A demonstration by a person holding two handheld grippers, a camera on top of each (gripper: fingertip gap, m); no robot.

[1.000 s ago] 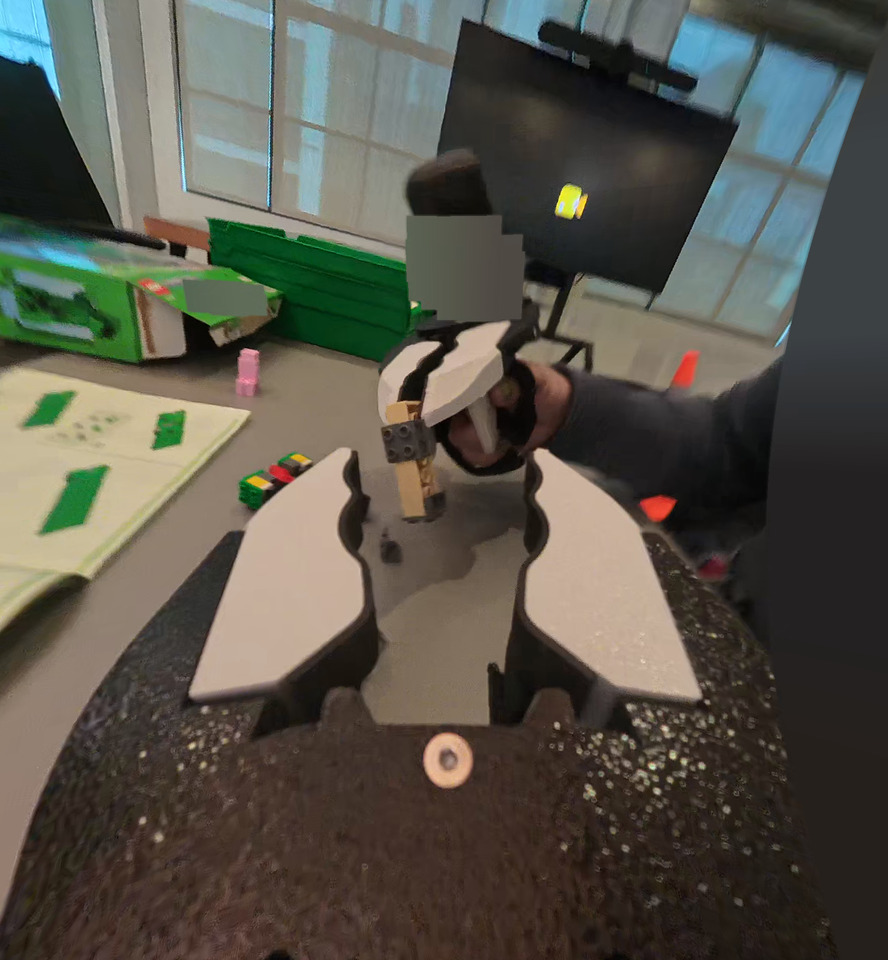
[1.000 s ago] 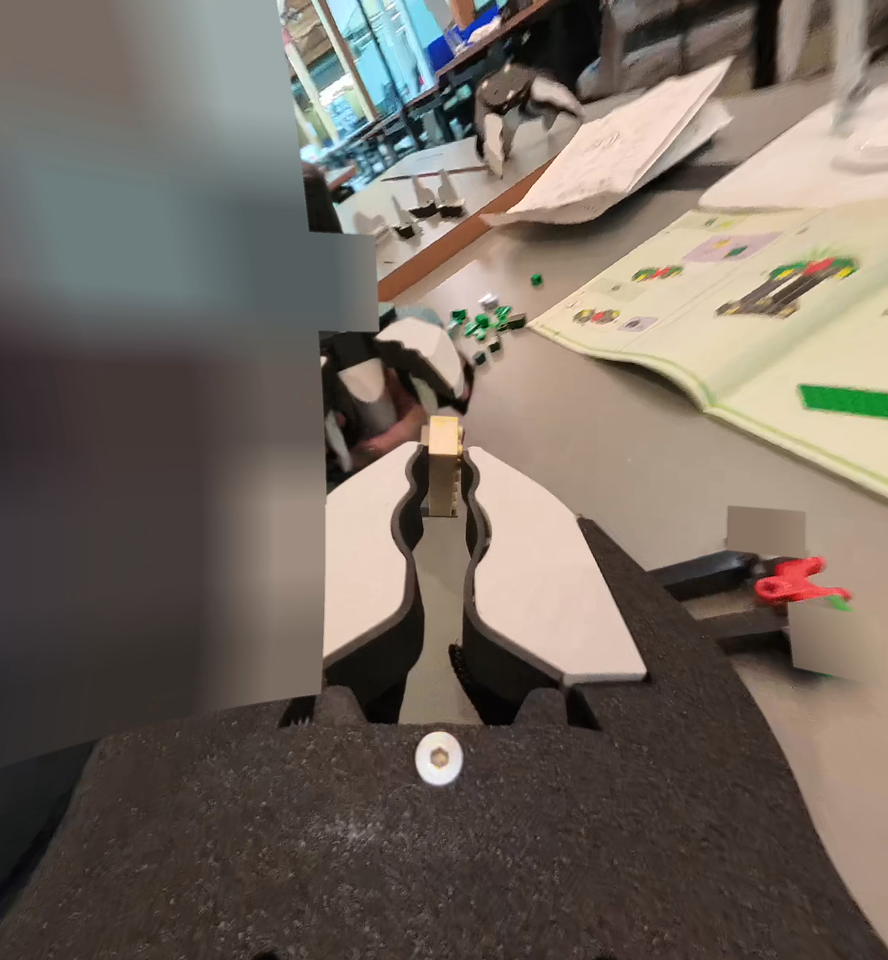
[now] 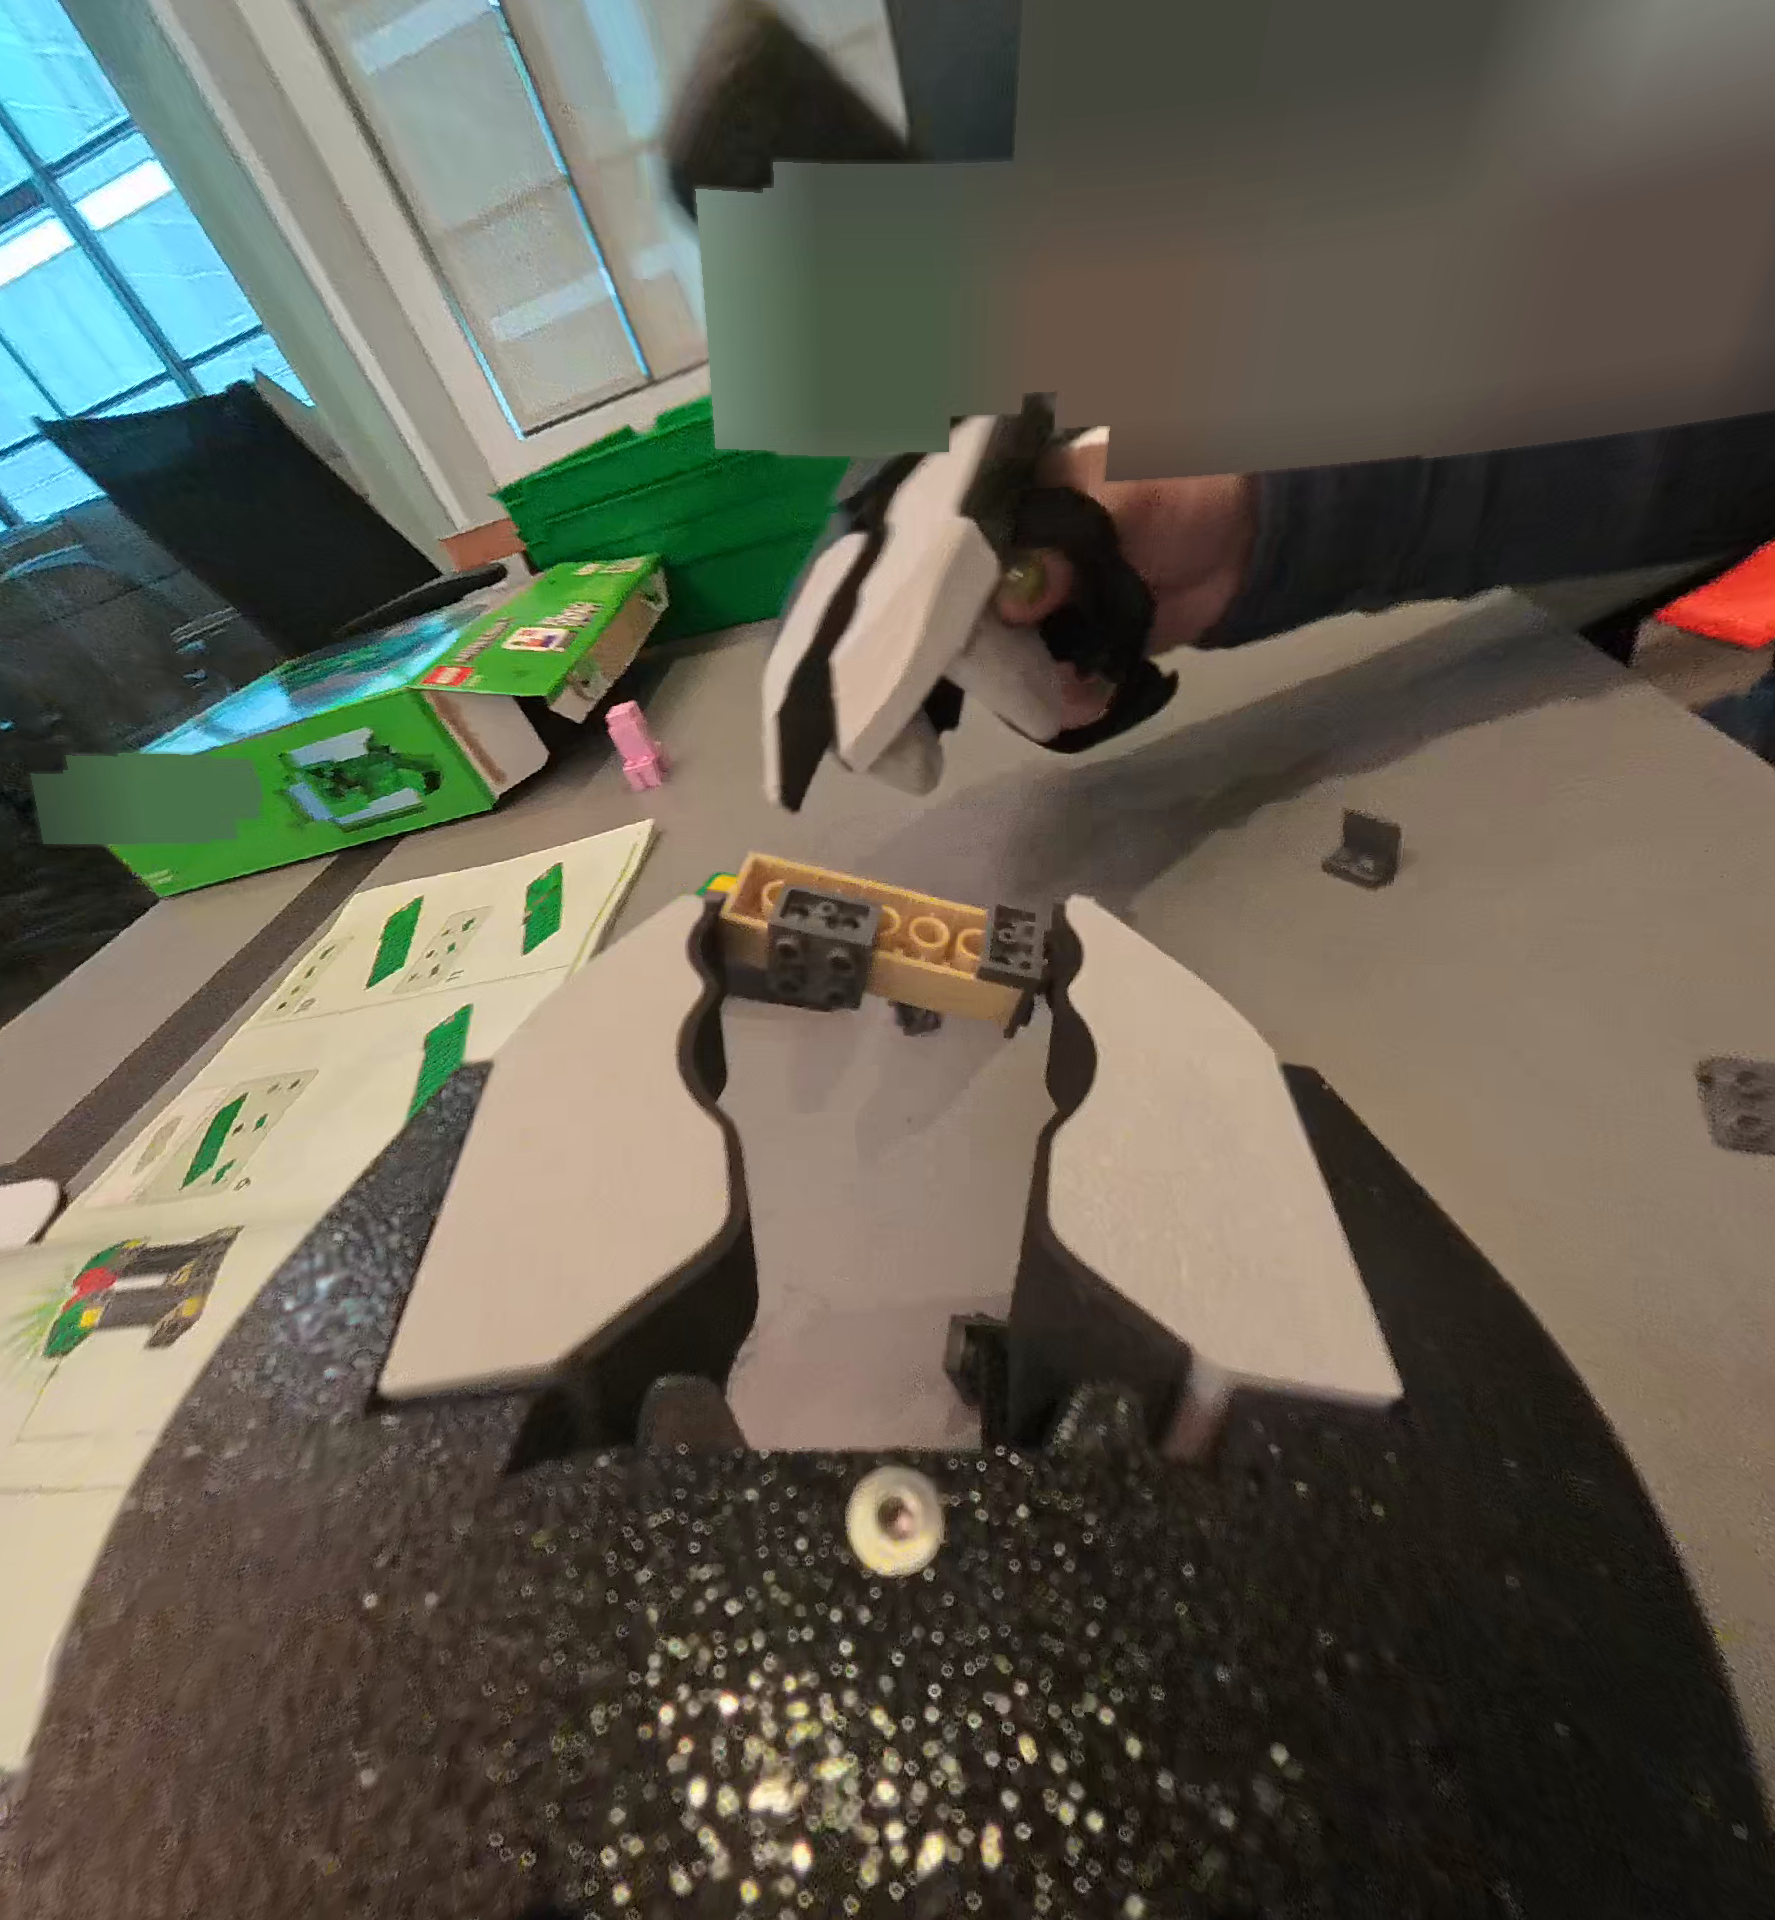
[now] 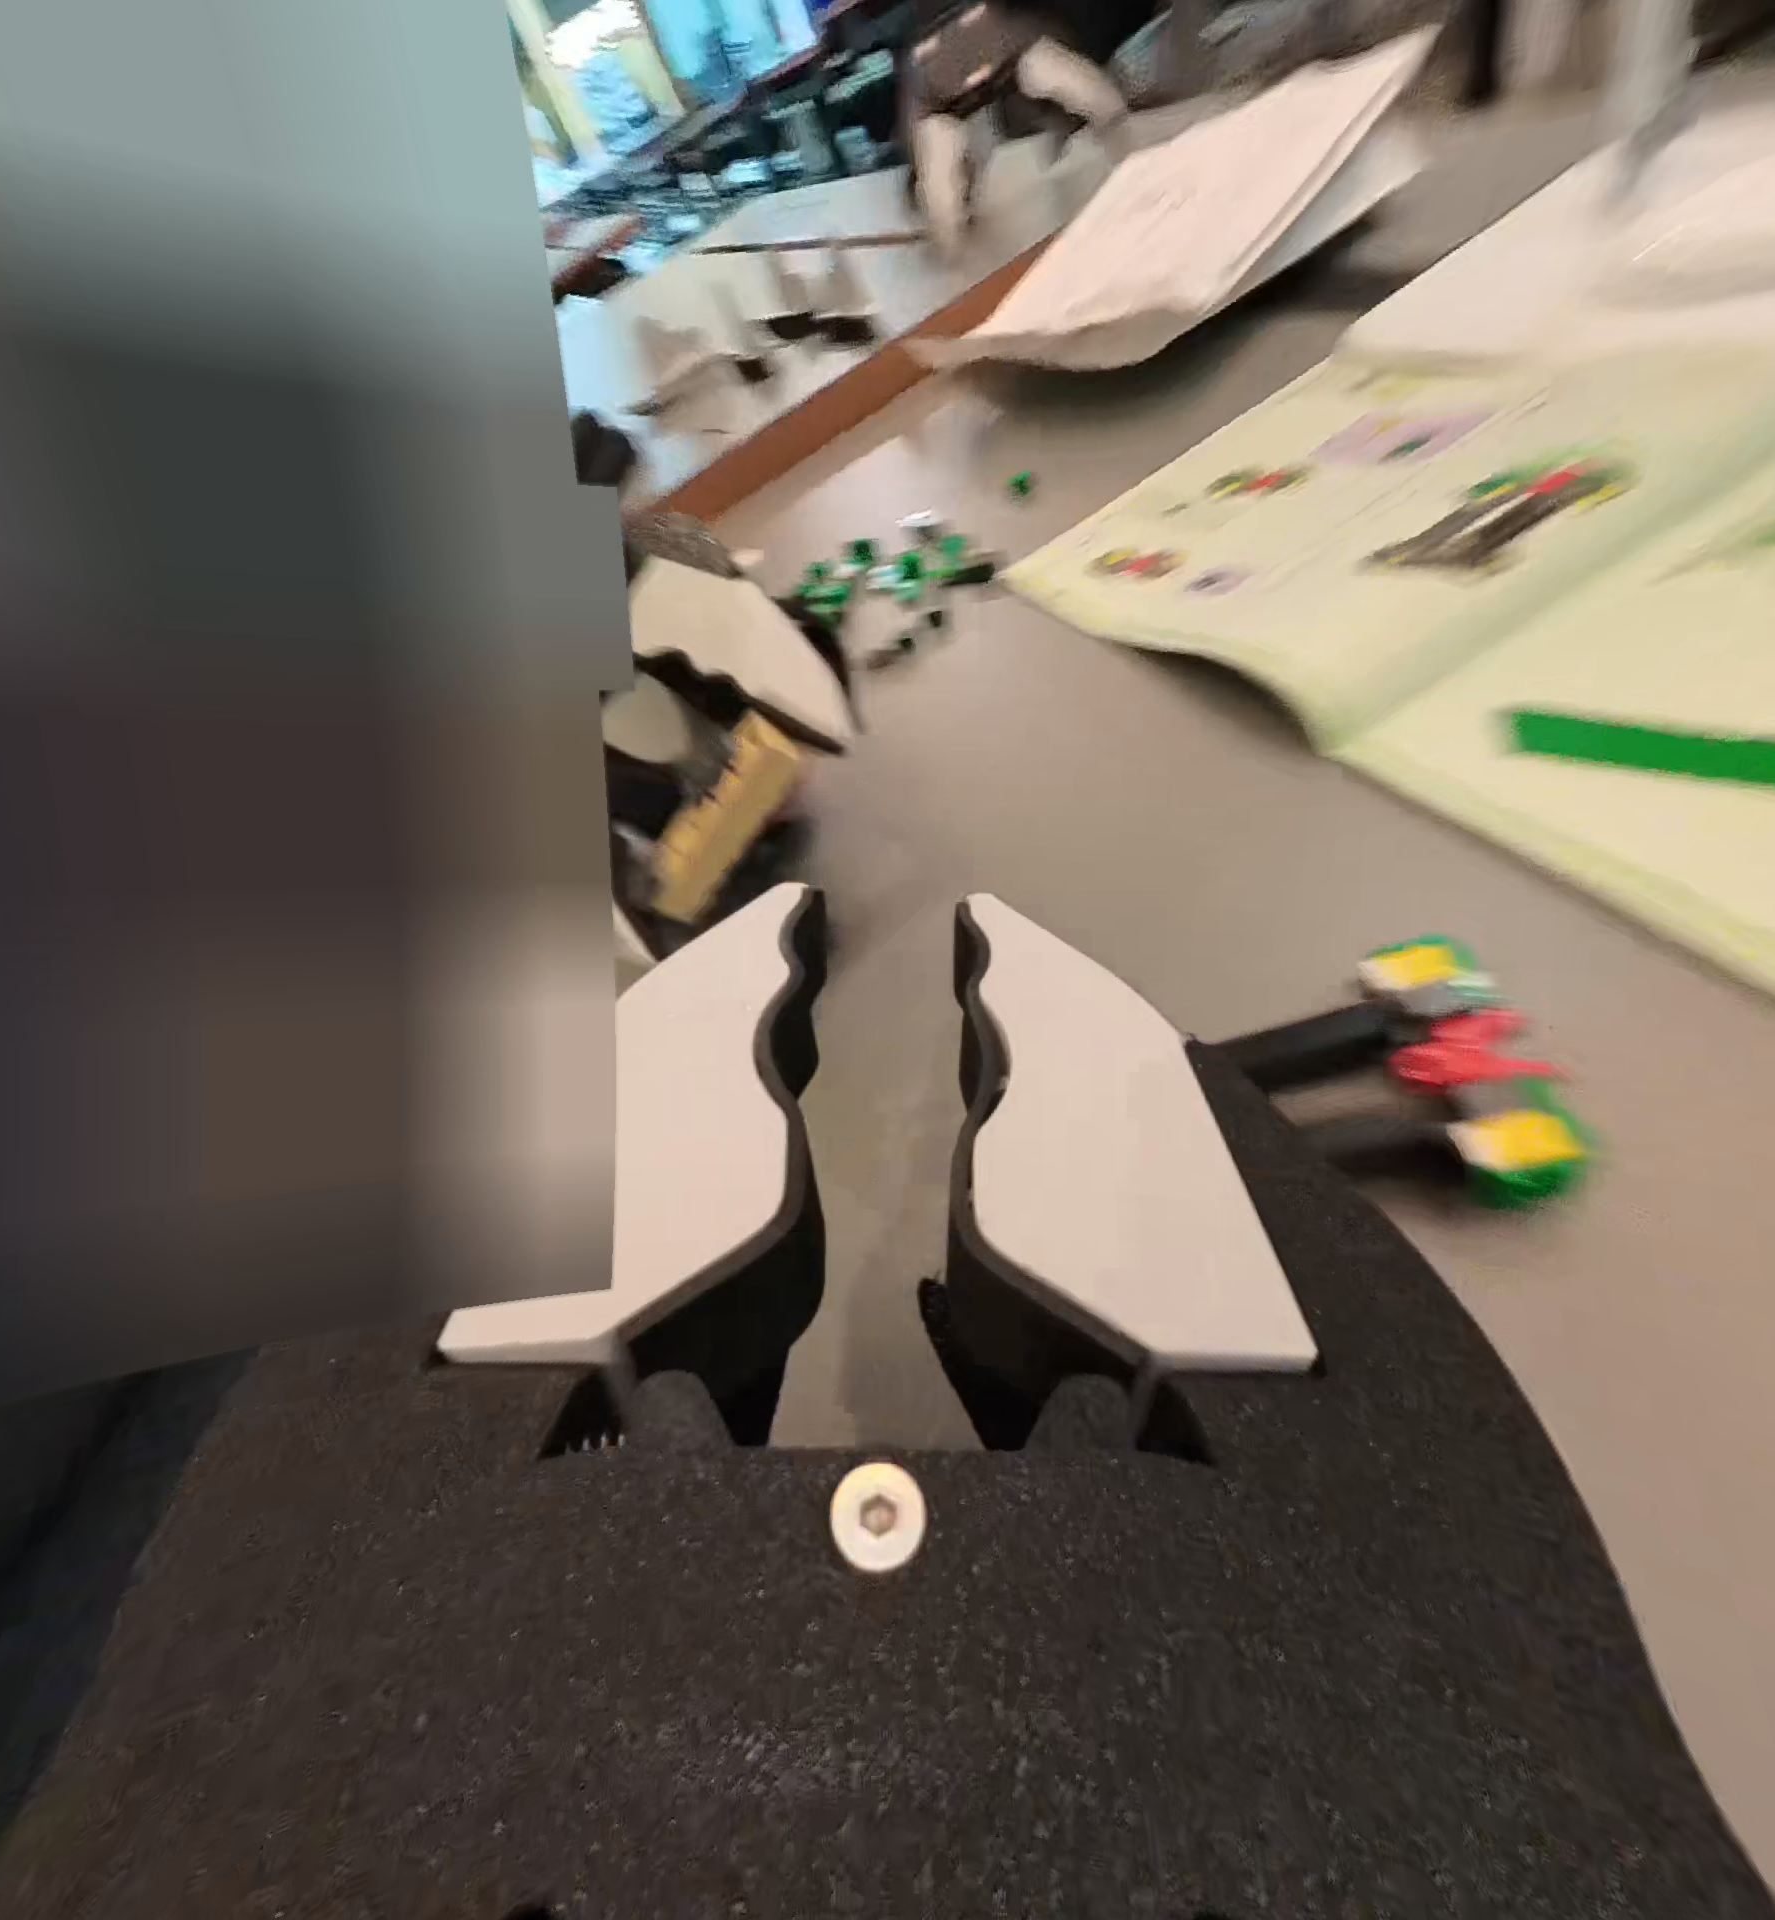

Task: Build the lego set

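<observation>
The left gripper (image 3: 878,956) held a long tan lego brick (image 3: 888,951) between its fingertips, gripping it by the two short ends. So the long axis of the brick lay across the gripper, from one finger to the other, with the studs turned up and toward the camera. Two small dark grey lego blocks (image 3: 823,948) were already fixed on this brick, one near the left end and one at the right end.

The right gripper (image 4: 888,920) had its fingers apart with a narrow gap, and nothing was between them. In the left wrist view it hung above and behind the brick, tips pointing down to the grey table (image 3: 1485,987), near the brick but not touching it.

A flat dark grey square plate with four studs (image 3: 1771,1107) and a small dark grey bracket piece (image 3: 1364,847) lay loose on the table, to the right of the held brick. Probably the empty right gripper was the one to fetch the next piece, since the left one was busy. An open instruction booklet with green drawings (image 3: 447,966) lay on the left side.
</observation>
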